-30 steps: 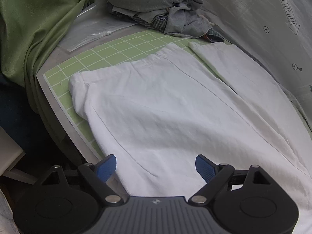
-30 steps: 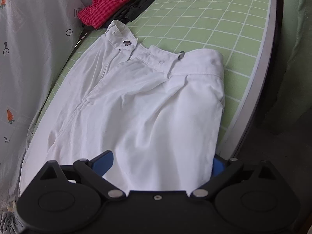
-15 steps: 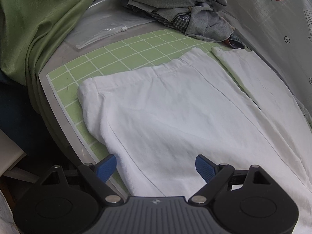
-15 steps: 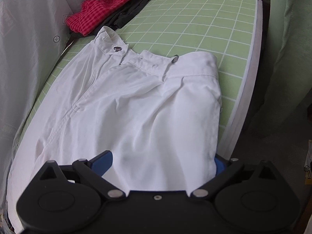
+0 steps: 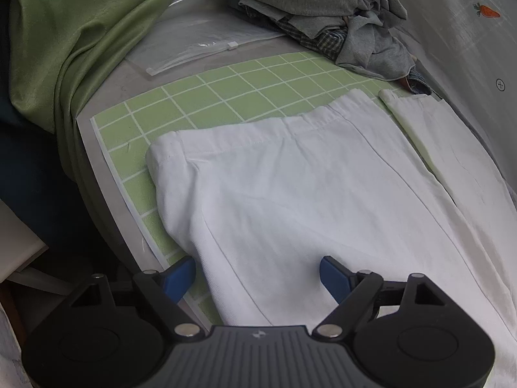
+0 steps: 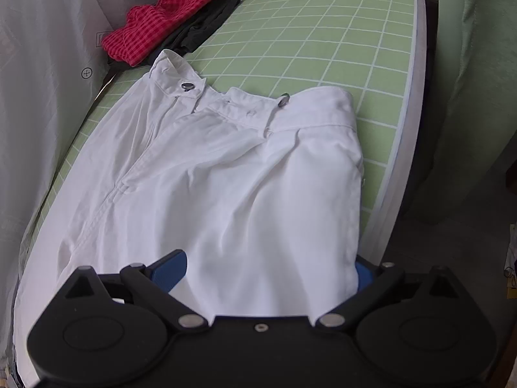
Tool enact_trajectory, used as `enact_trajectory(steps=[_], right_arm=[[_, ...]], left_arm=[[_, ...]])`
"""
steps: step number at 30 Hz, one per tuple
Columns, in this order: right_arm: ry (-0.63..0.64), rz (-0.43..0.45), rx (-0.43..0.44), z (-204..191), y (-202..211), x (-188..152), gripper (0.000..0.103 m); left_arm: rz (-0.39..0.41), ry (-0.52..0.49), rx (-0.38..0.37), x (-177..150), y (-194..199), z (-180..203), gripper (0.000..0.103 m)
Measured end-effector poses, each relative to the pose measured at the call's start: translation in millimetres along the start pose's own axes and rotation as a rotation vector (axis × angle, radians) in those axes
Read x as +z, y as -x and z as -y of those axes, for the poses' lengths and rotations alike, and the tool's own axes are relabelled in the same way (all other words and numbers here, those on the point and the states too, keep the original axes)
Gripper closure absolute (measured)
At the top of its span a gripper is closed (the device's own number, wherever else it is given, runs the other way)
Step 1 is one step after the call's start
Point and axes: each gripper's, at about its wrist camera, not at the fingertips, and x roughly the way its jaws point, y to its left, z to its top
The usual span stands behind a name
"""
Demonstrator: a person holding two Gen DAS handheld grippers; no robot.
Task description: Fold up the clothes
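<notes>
Left gripper [image 5: 257, 276] closing, unclenched, over white trousers [image 5: 307, 194]; right gripper [image 6: 271, 270] spread wide.
Beyond the trousers: grey pile [image 5: 323, 9], plastic bag [image 5: 200, 45], red shirt [image 6: 161, 22].

One pair of white trousers [image 5: 307, 200] with two legs and two dark buttons [image 6: 187, 86] at the waistband; one green grid mat [image 5: 226, 97]; one clear zip bag [image 5: 194, 48]; one red checked garment [image 6: 155, 29] on one dark garment [image 6: 206, 22]; one grey clothes heap [image 5: 323, 6] (pieces inside uncountable); two claws, left claw [image 5: 257, 278] and right claw [image 6: 268, 270]
</notes>
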Motion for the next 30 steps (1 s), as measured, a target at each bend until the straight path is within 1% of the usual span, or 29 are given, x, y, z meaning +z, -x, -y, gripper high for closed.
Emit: enact_trajectory(steps=[4,7,10,12,13,15,16,17,18,19,20,21,22,23,24,27,30], right_arm=[[0.007,-0.001,-0.002,-0.3,0.8,-0.1,0.002],[0.005,-0.006,-0.009,-0.4,1.5,1.1,0.003],[-0.011,-0.009,-0.006,1.9,3.3,3.1,0.008],[-0.027,-0.013,0.008,5.4,5.3,5.3,0.014],[-0.036,-0.014,0.008,7.3,6.0,6.2,0.016],[-0.050,-0.013,0.007,10.8,7.5,7.9,0.024],[-0.054,-0.014,0.008,12.0,8.3,8.2,0.025],[-0.056,-0.015,0.005,12.6,8.9,8.5,0.030],[-0.049,-0.016,-0.005,12.4,9.6,8.6,0.039],[-0.039,-0.016,-0.012,12.1,10.3,8.6,0.045],[-0.025,-0.015,-0.022,12.1,11.3,8.2,0.055],[-0.021,-0.013,-0.019,13.1,12.4,7.8,0.064],[-0.017,-0.010,-0.016,14.2,13.5,7.4,0.068],[-0.018,-0.006,-0.002,15.7,15.5,7.3,0.077],[-0.021,-0.002,0.007,16.9,17.6,7.4,0.083],[-0.011,0.018,0.048,16.6,26.8,8.8,0.090],[0.013,0.055,0.105,10.3,40.7,12.2,0.092]], left_arm=[[0.010,0.012,-0.016,4.4,-3.0,-4.1,0.020],[0.017,0.013,-0.036,6.4,-5.4,-6.2,0.026],[0.025,0.020,-0.043,8.5,-6.2,-8.5,0.031],[0.029,0.029,-0.044,11.1,-6.3,-10.3,0.040],[0.030,0.034,-0.043,12.8,-6.5,-11.4,0.042],[0.029,0.051,-0.043,16.6,-7.4,-14.1,0.051],[0.029,0.058,-0.042,17.9,-7.7,-15.0,0.054],[0.025,0.061,-0.035,19.2,-8.2,-15.8,0.062],[0.021,0.064,-0.027,20.4,-8.8,-16.6,0.074],[0.017,0.067,-0.019,21.7,-9.3,-17.4,0.081],[0.014,0.070,-0.019,22.8,-9.7,-18.4,0.085],[0.016,0.072,-0.025,23.3,-9.2,-18.6,0.087],[0.019,0.074,-0.032,23.6,-8.5,-18.5,0.088],[0.023,0.076,-0.038,24.0,-7.8,-18.5,0.092],[0.026,0.078,-0.045,24.4,-7.1,-18.5,0.094],[0.056,0.081,-0.071,27.5,-0.9,-14.2,0.097],[0.090,0.075,-0.105,35.4,9.5,-6.5,0.097]])
